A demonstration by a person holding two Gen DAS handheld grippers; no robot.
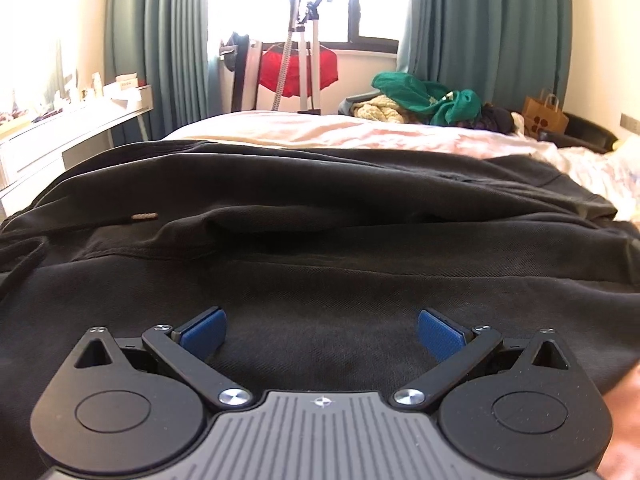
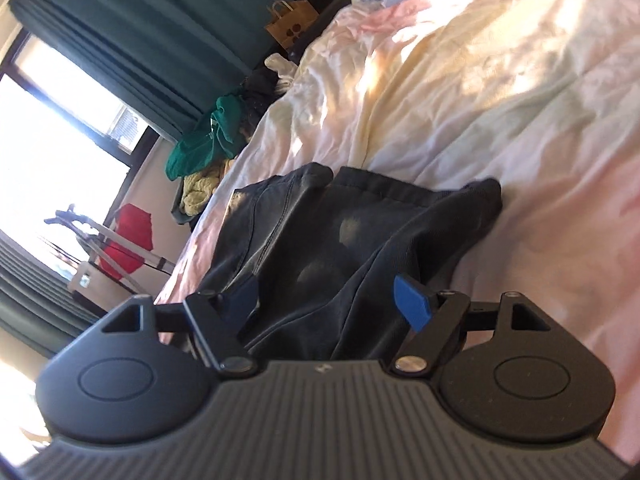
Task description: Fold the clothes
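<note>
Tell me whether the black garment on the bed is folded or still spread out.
Partly folded. The black garment lies on the bed with one layer doubled over another along a seamed edge, still bunched and creased. Both grippers are open.

Black garment rumpled, flat on bed.

2 close wrist views, shared bed

A garment is spread across the near part of the bed. A heap of clothes is piled at the far right edge, with a paper bag to its right. A desk is set at the left, and a drying rack is placed beyond the bed.
</note>
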